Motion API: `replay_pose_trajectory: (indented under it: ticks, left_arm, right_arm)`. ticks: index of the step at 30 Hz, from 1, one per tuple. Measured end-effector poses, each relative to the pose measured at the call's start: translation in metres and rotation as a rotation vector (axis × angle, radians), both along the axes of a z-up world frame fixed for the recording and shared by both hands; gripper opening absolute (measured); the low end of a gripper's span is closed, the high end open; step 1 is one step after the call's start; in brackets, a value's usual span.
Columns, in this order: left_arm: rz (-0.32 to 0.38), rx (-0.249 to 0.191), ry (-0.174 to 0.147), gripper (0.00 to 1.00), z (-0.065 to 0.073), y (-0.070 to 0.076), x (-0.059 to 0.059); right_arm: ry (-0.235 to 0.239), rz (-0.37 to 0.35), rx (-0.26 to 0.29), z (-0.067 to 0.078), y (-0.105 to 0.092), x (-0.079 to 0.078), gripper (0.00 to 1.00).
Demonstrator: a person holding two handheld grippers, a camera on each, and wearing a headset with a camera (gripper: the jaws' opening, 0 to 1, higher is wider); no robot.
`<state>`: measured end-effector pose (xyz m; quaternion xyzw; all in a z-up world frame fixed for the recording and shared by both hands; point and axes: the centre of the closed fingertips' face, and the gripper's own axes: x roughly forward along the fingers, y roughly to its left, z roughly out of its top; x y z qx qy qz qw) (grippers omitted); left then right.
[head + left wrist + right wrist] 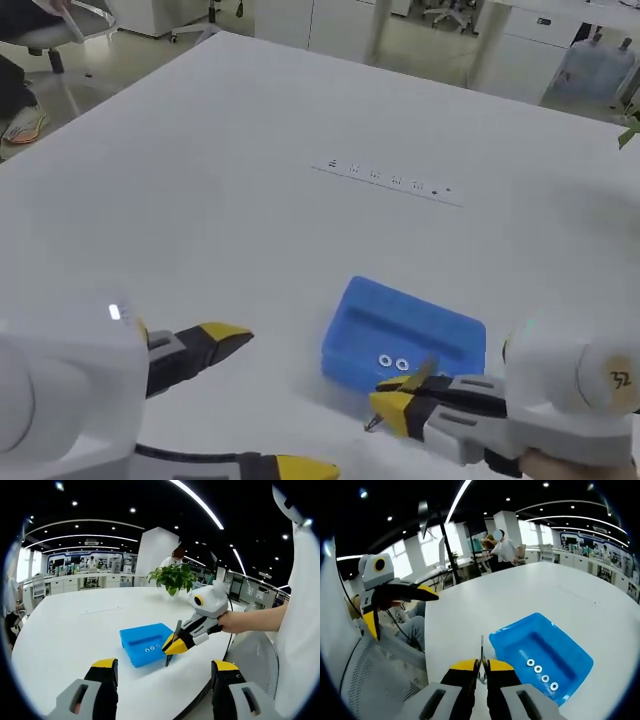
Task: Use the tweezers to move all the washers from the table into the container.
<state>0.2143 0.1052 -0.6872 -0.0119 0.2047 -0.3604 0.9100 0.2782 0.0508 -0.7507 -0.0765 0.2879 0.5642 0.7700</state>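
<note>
Right hand-held gripper [481, 664]; tweezers [482, 647] beside container [515, 637]

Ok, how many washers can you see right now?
4. All washers lie in one row on the floor of the blue container. Others may lie out of view.

Head view looks steeply down onto the white worktop [250, 200] from close above; both low gripper views (facing each other) share the blue container [135, 639]
</note>
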Motion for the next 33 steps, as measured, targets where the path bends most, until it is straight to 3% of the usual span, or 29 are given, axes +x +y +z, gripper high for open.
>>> replay_pose_trajectory:
  ticks: [2,7,14,25,27,30,33]
  left_arm:
    - [0.0,0.005,0.0,0.77,0.0,0.001,-0.001]
    - [0.013,0.002,0.003,0.77,-0.001,0.006,-0.002]
    - [0.017,0.008,0.005,0.77,-0.002,0.008,-0.003]
    - [0.018,0.008,0.013,0.76,-0.004,0.008,-0.003]
    - [0.015,0.007,0.011,0.76,-0.004,0.007,-0.003]
    - [0.014,0.009,0.005,0.76,-0.002,0.006,-0.002]
    - [0.018,0.006,0.005,0.76,-0.002,0.008,-0.001]
  right_arm:
    - [-0.005,-0.014,0.01,0.004,-0.001,0.008,0.03]
    - [0.014,-0.065,0.119,0.024,0.004,0.025,0.03]
    - [0.151,-0.173,0.268,0.03,0.008,0.05,0.03]
    - [0.121,-0.215,0.26,0.031,0.009,0.068,0.03]
    - [0.115,-0.218,0.255,0.025,0.013,0.072,0.03]
    - [0.077,-0.216,0.189,0.012,0.016,0.079,0.03]
    - [0.061,-0.206,0.173,0.005,0.024,0.083,0.03]
